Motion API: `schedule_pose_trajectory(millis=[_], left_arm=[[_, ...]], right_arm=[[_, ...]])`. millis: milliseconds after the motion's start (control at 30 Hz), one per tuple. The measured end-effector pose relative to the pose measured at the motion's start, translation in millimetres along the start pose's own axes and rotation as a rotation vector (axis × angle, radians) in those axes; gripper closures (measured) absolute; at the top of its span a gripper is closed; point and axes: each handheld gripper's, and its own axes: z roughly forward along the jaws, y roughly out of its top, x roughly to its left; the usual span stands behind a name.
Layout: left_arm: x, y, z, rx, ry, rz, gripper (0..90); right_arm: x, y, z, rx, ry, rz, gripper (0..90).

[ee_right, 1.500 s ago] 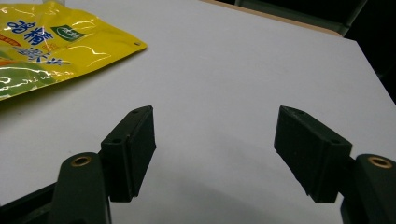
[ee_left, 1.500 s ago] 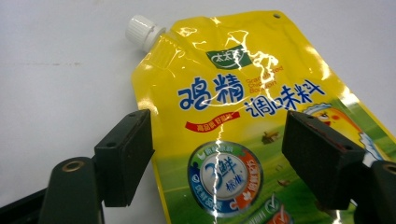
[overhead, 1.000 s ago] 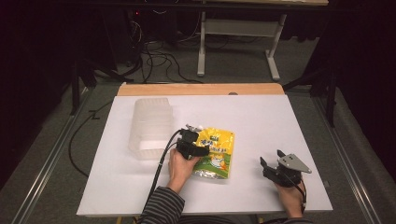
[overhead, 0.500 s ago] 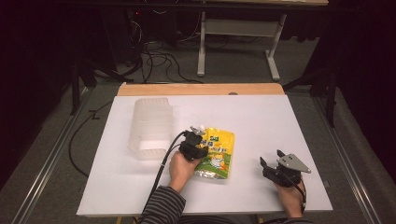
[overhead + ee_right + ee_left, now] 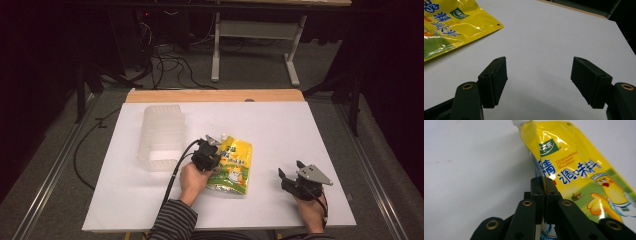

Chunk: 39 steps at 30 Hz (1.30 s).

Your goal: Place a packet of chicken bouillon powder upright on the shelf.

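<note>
Clear container [image 5: 161, 139]: we see it lying on the white table [image 5: 280, 125], just beyond and to the left of our left gripper, apart from it.
Left gripper [image 5: 210, 152]: our jaws have just been closing and now clamp the thin left edge of the yellow pouch [image 5: 545, 192], the pads pinching the film between them.
Yellow pouch [image 5: 232, 164]: it lies flat on the table, stretching right from our left gripper, with its white spout [image 5: 224, 136] beyond the jaw tips.
Right gripper [image 5: 291, 176]: we hold it well to the right of the pouch, with the jaws spread wide over bare table and nothing between them [image 5: 539, 80].
</note>
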Motion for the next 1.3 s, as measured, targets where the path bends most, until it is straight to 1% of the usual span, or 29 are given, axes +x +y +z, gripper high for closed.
schedule_pose_trajectory(millis=[33,100,133,167,200,233,267,333,367,400,467,533,567,600,633,733,767,800,900,933,1000,1067,1100,1200,1300], left_arm=[[-0.4,1.0,-4.0,-0.016,-0.010,-0.004,88.8],[-2.1,3.0,-12.8,-0.040,-0.023,0.003,88.9],[-2.1,3.0,-12.8,-0.040,-0.023,0.003,88.9],[-3.1,4.1,-17.2,-0.048,-0.029,0.015,88.9],[-6.0,5.7,-25.0,-0.069,-0.031,0.036,89.0],[-6.0,5.7,-25.0,-0.069,-0.031,0.036,89.0],[-7.9,6.0,-32.3,-0.100,-0.044,0.050,88.9],[-9.3,6.2,-39.2,-0.125,-0.063,0.055,89.0],[-9.3,6.2,-39.2,-0.125,-0.063,0.055,88.9],[-10.6,6.9,-45.7,-0.145,-0.084,0.052,89.0],[-11.4,8.3,-53.3,-0.166,-0.103,0.056,89.0],[-13.2,9.8,-62.1,-0.191,-0.110,0.067,89.0],[-13.2,9.8,-62.1,-0.191,-0.110,0.067,89.0],[-14.9,10.3,-71.3,-0.215,-0.115,0.080,89.0],[-14.9,10.3,-71.3,-0.215,-0.115,0.080,89.1],[-15.1,11.4,-84.4,-0.235,-0.129,0.100,89.1],[-15.1,11.4,-84.4,-0.235,-0.129,0.100,89.1],[-14.6,12.2,-89.4,-0.238,-0.133,0.108,89.1],[-14.3,12.1,-94.0,-0.244,-0.131,0.120,89.1],[-13.3,11.0,-98.6,-0.255,-0.134,0.120,89.1],[-12.6,10.4,-100.5,-0.263,-0.137,0.117,89.1],[-8.8,9.4,-106.6,-0.277,-0.152,0.118,89.1],[-8.8,9.4,-106.6,-0.277,-0.152,0.118,89.1],[-5.4,9.2,-114.3,-0.285,-0.136,0.127,89.1],[-1.8,7.3,-121.8,-0.301,-0.134,0.121,89.1]], right_arm=[[-0.5,-0.3,-0.4,-0.005,0.002,0.005,29.9],[-0.8,-0.4,-0.8,-0.006,0.003,0.016,29.9],[-0.8,-0.4,-0.8,-0.006,0.003,0.016,29.9],[-0.8,-0.4,-0.6,-0.006,0.004,0.015,29.8],[-0.5,-0.5,-0.7,-0.010,0.003,0.009,29.9],[-0.5,-0.5,-0.7,-0.010,0.003,0.009,29.9],[-0.4,-0.4,-0.7,-0.008,0.004,0.008,29.9],[-0.5,-0.3,-0.6,-0.008,0.004,0.003,29.9],[-0.5,-0.3,-0.6,-0.008,0.004,0.003,29.9],[-0.2,-0.4,-0.7,-0.008,0.002,0.008,29.8],[-0.7,-0.3,-0.6,-0.008,0.002,0.007,29.8],[-0.4,-0.5,-0.9,-0.011,0.002,0.009,29.9],[-0.4,-0.5,-0.9,-0.011,0.002,0.009,29.9],[-0.3,-0.3,-0.5,-0.007,0.002,0.005,29.9],[-0.3,-0.3,-0.5,-0.007,0.002,0.005,29.9],[0.1,-0.2,-0.3,-0.005,0.002,-0.001,29.9],[0.1,-0.2,-0.3,-0.005,0.002,-0.001,29.9],[0.0,-0.2,-0.5,-0.003,0.001,0.006,29.9],[0.2,-0.3,-0.7,-0.004,-0.001,0.006,30.0],[0.2,-0.1,0.0,-0.004,0.001,-0.002,29.9],[0.7,-0.1,-0.1,-0.001,0.001,-0.003,29.9],[0.5,-0.2,-0.2,-0.003,-0.001,-0.004,29.9],[0.3,-0.1,0.0,-0.004,0.000,-0.003,29.9],[0.4,-0.2,-0.3,-0.004,-0.002,0.000,29.9],[0.5,0.0,0.1,-0.001,-0.001,-0.003,29.9]])
